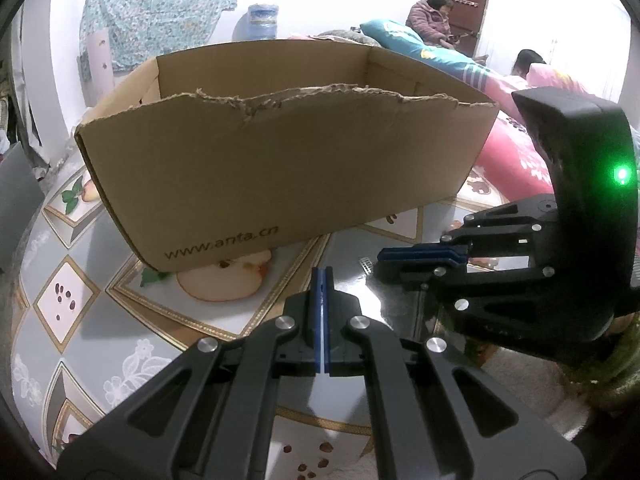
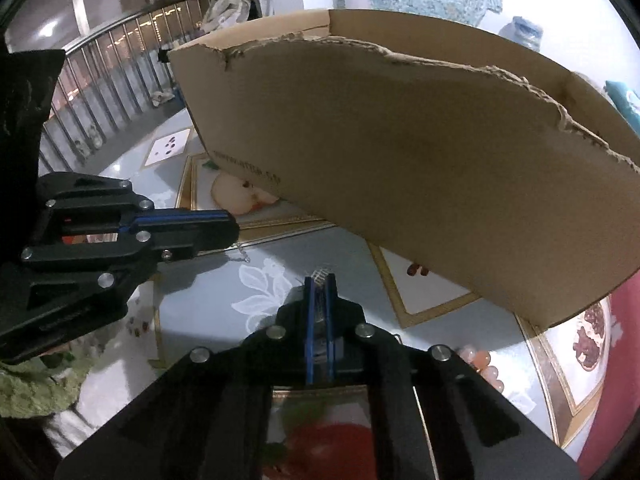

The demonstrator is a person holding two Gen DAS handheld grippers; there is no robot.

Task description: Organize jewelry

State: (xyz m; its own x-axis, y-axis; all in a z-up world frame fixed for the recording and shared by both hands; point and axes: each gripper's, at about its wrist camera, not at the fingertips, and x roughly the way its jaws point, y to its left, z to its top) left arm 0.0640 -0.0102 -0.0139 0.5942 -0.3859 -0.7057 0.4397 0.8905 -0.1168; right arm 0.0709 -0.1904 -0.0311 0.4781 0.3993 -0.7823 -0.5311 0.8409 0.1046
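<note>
right gripper (image 2: 320, 280) is clamped on a thin silver mesh chain (image 2: 322, 273), only its tip showing past the pads. left gripper (image 1: 322, 276) is fully together, nothing in it, parked just left of the right one. both sit near me, low over the desk (image 1: 80, 264). cardboard box (image 1: 280, 168) stands just beyond, open-topped with a torn near rim.

risks as i see them: the grip is shallow, so the chain could slip out on the lift. its tail may snag the ragged cardboard edge going over. a low pass would nudge the light box. pink beads (image 2: 478, 362) lie on the desk at near right.
</note>
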